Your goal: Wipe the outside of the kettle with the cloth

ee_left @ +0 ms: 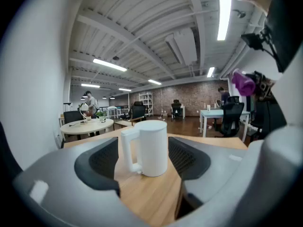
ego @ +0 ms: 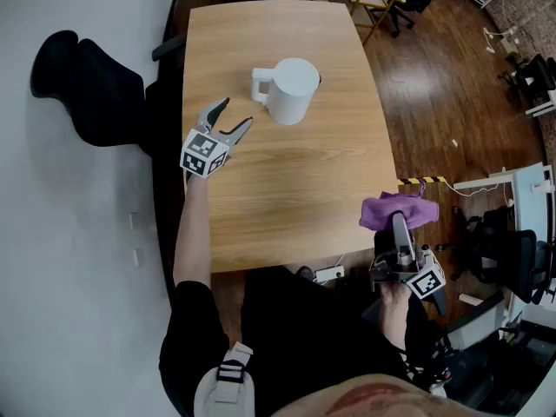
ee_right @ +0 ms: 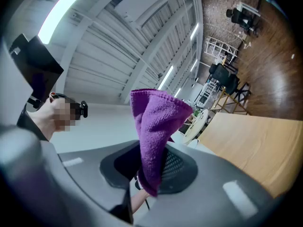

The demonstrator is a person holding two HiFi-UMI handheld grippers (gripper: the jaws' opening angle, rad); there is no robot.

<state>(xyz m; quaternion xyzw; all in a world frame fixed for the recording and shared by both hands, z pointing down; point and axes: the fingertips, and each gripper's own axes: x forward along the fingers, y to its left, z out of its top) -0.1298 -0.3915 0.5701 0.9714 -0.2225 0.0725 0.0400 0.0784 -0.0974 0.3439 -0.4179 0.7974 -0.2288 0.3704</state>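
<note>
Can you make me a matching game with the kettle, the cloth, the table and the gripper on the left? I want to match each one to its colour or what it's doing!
Things:
1. kettle
2. cloth
3. table
4. left gripper

Match with:
A. purple
B. jaws open, holding nothing
C. white
D. light brown wood

Right pairs: 1-C, 2-A, 3-D, 4-B.
</note>
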